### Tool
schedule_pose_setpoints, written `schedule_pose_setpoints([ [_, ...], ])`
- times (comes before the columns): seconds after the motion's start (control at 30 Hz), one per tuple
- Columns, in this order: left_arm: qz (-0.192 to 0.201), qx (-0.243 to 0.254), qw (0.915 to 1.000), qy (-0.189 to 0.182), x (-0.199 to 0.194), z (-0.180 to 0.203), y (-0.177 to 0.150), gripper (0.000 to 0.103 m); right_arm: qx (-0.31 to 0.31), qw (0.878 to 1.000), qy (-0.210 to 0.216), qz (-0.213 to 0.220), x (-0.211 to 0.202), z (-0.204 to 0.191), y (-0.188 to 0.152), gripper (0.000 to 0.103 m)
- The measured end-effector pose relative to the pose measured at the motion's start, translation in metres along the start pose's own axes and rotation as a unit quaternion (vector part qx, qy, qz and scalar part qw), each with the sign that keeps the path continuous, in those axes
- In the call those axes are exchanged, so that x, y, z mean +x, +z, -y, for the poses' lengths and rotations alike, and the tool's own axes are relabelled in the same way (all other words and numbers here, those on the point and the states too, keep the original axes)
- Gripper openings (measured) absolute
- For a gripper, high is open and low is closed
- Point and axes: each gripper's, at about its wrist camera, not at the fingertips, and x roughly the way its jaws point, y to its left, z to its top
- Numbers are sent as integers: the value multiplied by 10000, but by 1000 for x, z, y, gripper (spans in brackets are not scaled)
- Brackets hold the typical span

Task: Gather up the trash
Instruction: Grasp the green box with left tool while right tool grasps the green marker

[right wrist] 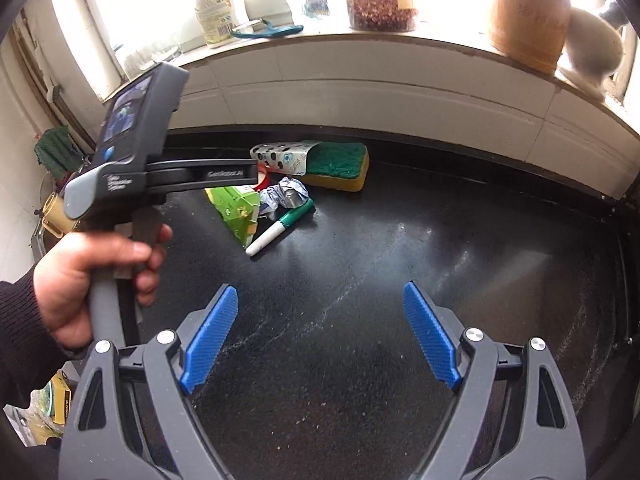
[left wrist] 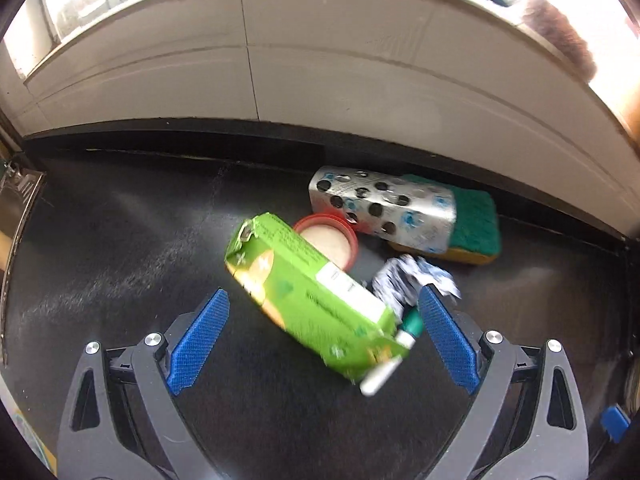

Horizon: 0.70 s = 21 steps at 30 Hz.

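Blue-padded left gripper (left wrist: 324,320) gapes wide — green carton (left wrist: 312,300) between, untouched.

Right wrist view: the black countertop (right wrist: 400,300) lies bare from the centre out to 3 and 6 o'clock, open passage up to the tiled backsplash (right wrist: 360,92). At 11 o'clock a cluster blocks the way: green carton (right wrist: 236,210), marker (right wrist: 280,230), crumpled foil (right wrist: 286,196), blister pack (right wrist: 280,158) and sponge (right wrist: 340,166), the last two against the wall. The left gripper (left wrist: 324,300), held by a hand (right wrist: 80,276), stands over the cluster, closing approach from 9 o'clock.
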Motion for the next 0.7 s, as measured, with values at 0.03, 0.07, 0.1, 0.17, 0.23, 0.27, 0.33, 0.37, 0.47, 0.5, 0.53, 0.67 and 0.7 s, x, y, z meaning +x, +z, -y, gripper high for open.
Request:
schedule_pose_setpoints([
  [0.03, -56, 52, 10000, 55, 7, 1, 2, 93, 8, 10000, 16, -57, 7, 1, 3, 82],
  [0.07, -129, 138, 9997, 132, 13, 0, 1, 93, 18, 9999, 43, -111, 14, 2, 5, 82],
  [0.1, -175, 248, 9994, 173, 17, -2, 0, 93, 26, 9998, 72, -167, 22, 3, 8, 82],
  [0.17, -221, 455, 9985, 199, 18, -14, -10, 93, 33, 9994, 110, -330, 43, 3, 15, 82],
  [0.23, -237, 514, 9984, 47, 9, -36, -22, 93, 40, 9988, 174, -450, 60, 1, 21, 82],
  [0.27, -244, 509, 9984, -8, 4, -46, -27, 93, 34, 9984, 210, -516, 71, -2, 25, 82],
  [0.33, -249, 467, 9985, -154, -3, -68, -35, 93, 45, 9976, 266, -639, 90, -8, 33, 82],
  [0.37, -264, 423, 9986, -188, -4, -76, -38, 93, 113, 9955, 307, -885, 102, -13, 37, 82],
  [0.47, -312, 296, 9986, -306, 2, -93, -43, 93, 183, 9944, 216, -1023, 131, -24, 46, 82],
  [0.5, -326, 301, 9986, -287, 6, -94, -44, 93, 191, 9940, 171, -1062, 139, -27, 49, 82],
  [0.53, -345, 328, 9985, -272, 10, -94, -44, 93, 180, 9938, 107, -1094, 147, -31, 51, 81],
  [0.67, -176, 617, 9977, -232, 15, -85, -42, 93, -35, 9934, -284, -1111, 163, -42, 53, 69],
  [0.7, -143, 736, 9969, -220, 17, -82, -40, 93, -136, 9935, -390, -1059, 164, -45, 52, 66],
])
